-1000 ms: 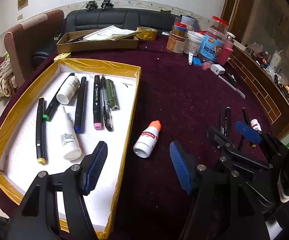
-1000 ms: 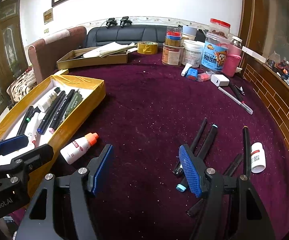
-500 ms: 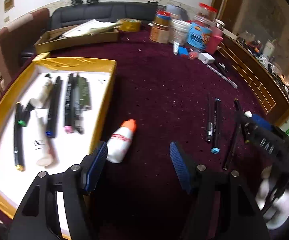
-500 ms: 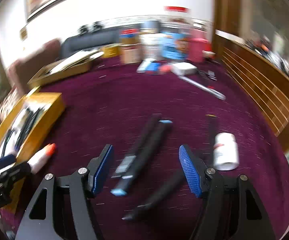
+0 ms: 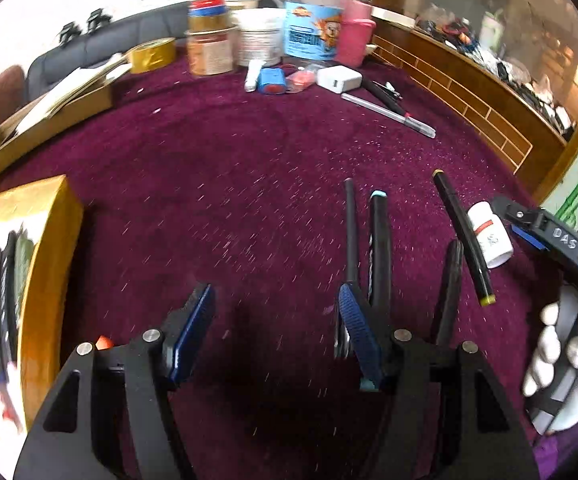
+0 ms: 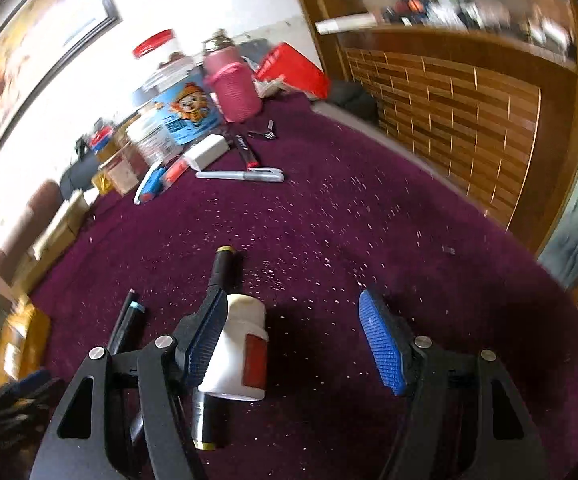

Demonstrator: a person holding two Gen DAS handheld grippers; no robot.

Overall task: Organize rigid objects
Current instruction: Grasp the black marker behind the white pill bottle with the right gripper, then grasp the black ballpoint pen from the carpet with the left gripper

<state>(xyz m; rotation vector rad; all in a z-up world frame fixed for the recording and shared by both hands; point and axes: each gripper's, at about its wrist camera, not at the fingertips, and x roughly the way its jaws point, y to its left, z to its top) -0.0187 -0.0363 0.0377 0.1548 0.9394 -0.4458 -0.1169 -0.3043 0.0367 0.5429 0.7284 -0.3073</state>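
Both grippers gape empty: left gripper (image 5: 275, 334) beside black markers (image 5: 381, 248), right gripper (image 6: 295, 340) over the white bottle (image 6: 237, 356)

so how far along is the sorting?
Done: several markers already lie in the gold box. In hand: nothing; the left gripper and right gripper are both open. Left: the black markers, the white bottle by the right gripper, and an orange-capped bottle beside the box.

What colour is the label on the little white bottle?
Red, on the white bottle; the right wrist view shows it best.
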